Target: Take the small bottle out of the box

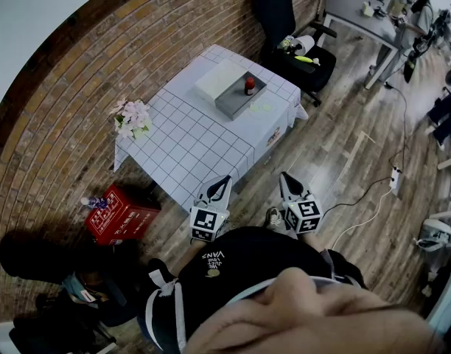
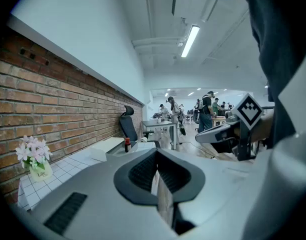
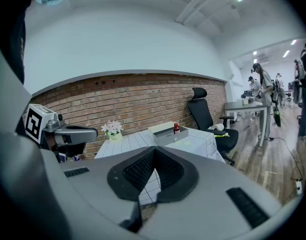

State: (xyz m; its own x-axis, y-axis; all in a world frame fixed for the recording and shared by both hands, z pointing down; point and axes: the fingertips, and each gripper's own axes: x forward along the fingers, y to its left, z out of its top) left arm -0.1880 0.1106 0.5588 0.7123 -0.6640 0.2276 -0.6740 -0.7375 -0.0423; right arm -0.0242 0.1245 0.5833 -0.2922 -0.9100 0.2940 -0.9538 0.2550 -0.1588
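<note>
A small dark bottle with a red cap stands upright in a grey open box on the far part of the checked table. The box's white lid lies beside it on the left. Both grippers hover close to my body, well short of the table. My left gripper is shut and holds nothing; the bottle shows far ahead of it. My right gripper is shut and empty too, with the bottle and box distant beyond its jaws.
A pot of pale flowers stands at the table's left corner. A red crate sits on the wooden floor left of the table. A black office chair and a grey desk stand beyond the table. People stand at the far end of the room.
</note>
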